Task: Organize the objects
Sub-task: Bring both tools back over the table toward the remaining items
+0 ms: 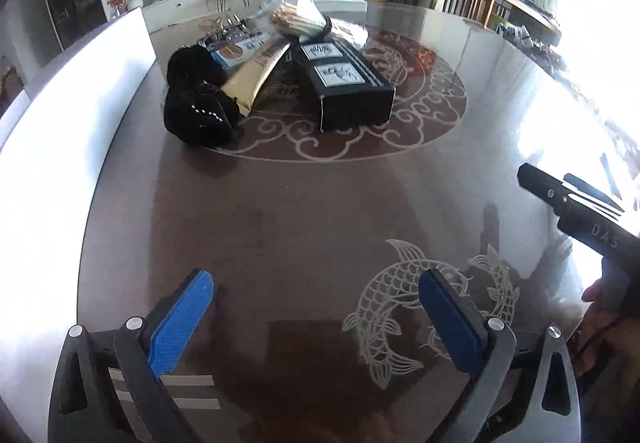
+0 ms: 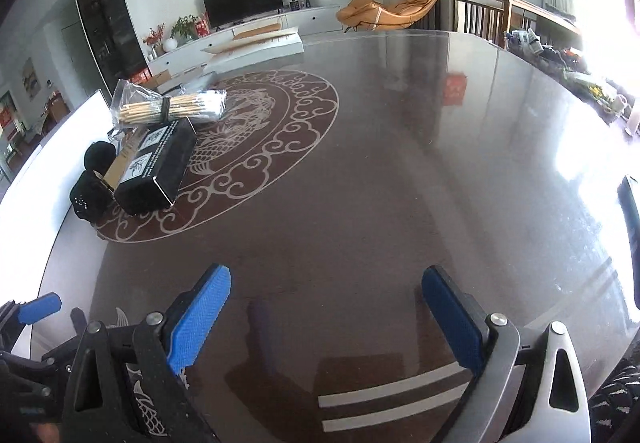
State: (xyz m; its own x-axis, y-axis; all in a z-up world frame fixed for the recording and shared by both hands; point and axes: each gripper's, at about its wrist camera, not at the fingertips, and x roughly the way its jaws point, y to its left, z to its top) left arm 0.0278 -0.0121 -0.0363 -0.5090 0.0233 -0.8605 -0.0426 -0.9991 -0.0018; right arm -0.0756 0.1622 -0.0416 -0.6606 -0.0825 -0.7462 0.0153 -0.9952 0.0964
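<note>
A pile of objects lies on the far left of the round glass table [image 1: 320, 211]: a black box [image 1: 346, 83] with white labels, a bundle of wooden chopsticks [image 1: 300, 21] in clear plastic, a beige flat pack [image 1: 256, 73], a blue-white pack [image 1: 240, 49] and two black furry items [image 1: 196, 99]. The pile also shows in the right wrist view, with the black box [image 2: 158, 167] and chopsticks [image 2: 172, 109]. My left gripper [image 1: 316, 299] is open and empty, low over the near table. My right gripper [image 2: 326, 295] is open and empty, well short of the pile.
The table has a carved medallion [image 2: 256, 147] in the middle and fish engravings [image 1: 392, 295] near the front. The right gripper's black body [image 1: 580, 219] shows at the right of the left wrist view. A white panel [image 1: 80, 91] borders the table's left side.
</note>
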